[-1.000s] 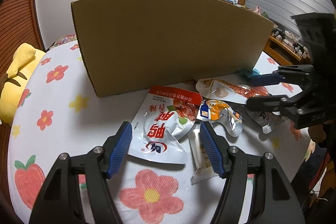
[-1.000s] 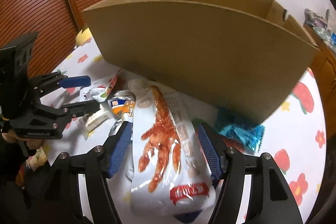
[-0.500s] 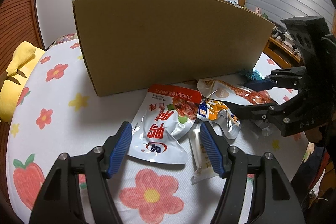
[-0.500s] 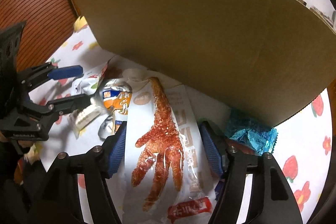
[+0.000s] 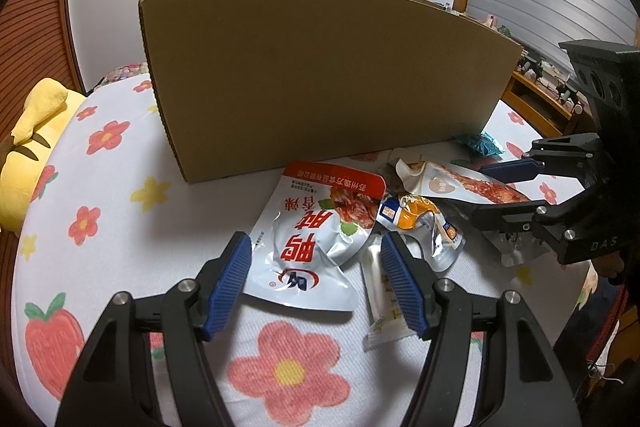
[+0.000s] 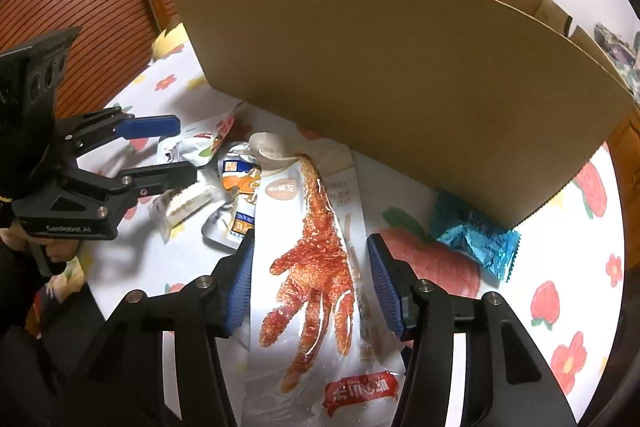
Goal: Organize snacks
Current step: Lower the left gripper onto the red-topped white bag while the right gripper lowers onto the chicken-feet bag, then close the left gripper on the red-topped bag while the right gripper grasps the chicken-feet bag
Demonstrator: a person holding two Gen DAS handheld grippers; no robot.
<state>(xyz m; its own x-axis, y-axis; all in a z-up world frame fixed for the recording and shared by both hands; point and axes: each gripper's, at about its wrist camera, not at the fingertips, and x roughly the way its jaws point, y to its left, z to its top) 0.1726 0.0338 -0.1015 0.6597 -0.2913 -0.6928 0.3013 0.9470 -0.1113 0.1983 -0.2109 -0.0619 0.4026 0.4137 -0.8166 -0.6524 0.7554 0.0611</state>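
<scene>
A flowered worktop (image 5: 120, 195) carries a cardboard box (image 5: 320, 75) with snack packets before it. The right claw (image 6: 310, 285) is closing around the chicken-foot packet (image 6: 316, 267), seemingly not yet pinching it. The left claw (image 5: 316, 281) hangs wide over the white-and-red pouch (image 5: 316, 231).

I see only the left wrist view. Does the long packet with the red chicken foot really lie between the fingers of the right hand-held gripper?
Observer: Yes. The chicken foot packet lies lengthwise between the closing jaws of the right hand-held gripper.
Operator: How far back does it reach?
Observer: Past the pads; its red label sits under the gripper's body.
Operator: Is the box open on top?
Observer: Yes, the cardboard box is open; an inner wall shows.
</scene>
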